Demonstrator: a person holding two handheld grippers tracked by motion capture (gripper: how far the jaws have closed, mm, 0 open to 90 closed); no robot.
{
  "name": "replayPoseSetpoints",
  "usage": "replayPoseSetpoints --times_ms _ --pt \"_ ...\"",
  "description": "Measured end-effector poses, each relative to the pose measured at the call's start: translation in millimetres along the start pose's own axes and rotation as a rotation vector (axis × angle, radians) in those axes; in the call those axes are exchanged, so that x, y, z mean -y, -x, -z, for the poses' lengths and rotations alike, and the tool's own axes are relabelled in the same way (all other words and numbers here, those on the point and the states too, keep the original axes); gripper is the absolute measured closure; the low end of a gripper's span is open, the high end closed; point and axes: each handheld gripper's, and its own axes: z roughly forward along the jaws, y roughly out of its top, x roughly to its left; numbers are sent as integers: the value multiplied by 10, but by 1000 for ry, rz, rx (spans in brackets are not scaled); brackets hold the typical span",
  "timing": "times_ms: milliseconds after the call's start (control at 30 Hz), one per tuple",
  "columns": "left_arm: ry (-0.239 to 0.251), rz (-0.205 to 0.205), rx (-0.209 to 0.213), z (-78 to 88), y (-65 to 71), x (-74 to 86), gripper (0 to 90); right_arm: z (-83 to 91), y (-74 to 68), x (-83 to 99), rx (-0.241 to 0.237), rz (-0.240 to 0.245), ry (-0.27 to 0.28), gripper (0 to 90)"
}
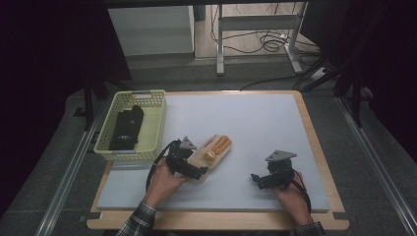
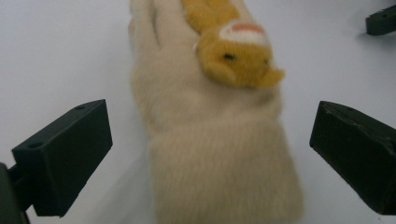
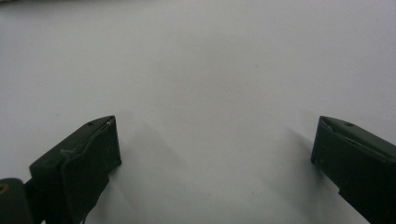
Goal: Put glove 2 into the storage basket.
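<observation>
A cream fuzzy glove (image 1: 212, 150) with an orange animal figure (image 2: 236, 56) sewn on its back lies flat on the pale mat (image 1: 255, 123), left of centre. My left gripper (image 1: 194, 161) is open at the glove's near end, and in the left gripper view (image 2: 212, 135) its jaws stand wide on either side of the cuff (image 2: 219, 168), not touching it. My right gripper (image 1: 259, 179) rests low over bare mat at the near right, open with nothing between its jaws (image 3: 215, 140).
A yellow-green plastic basket (image 1: 140, 93) stands at the mat's left edge with a black glove (image 1: 127, 127) inside. The wooden table edge (image 1: 314, 142) frames the mat. A tip of the right gripper's black jaw (image 2: 382, 19) is visible beyond the glove.
</observation>
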Motion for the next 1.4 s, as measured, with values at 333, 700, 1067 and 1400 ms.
replayPoseSetpoints --times_ms 333,700,1067,1400 --pt "-66 -15 -29 -385 59 -179 0 0 0 0 -1 -1 0 9" --pt "-109 -5 -53 -519 30 -171 159 0 -2 0 -1 -2 0 9" --pt "-106 -7 -22 -449 21 -188 613 -1 -2 0 -1 -2 -1 9" --pt "-72 43 -67 -334 -54 -260 643 -1 -1 0 -1 -1 -1 9"
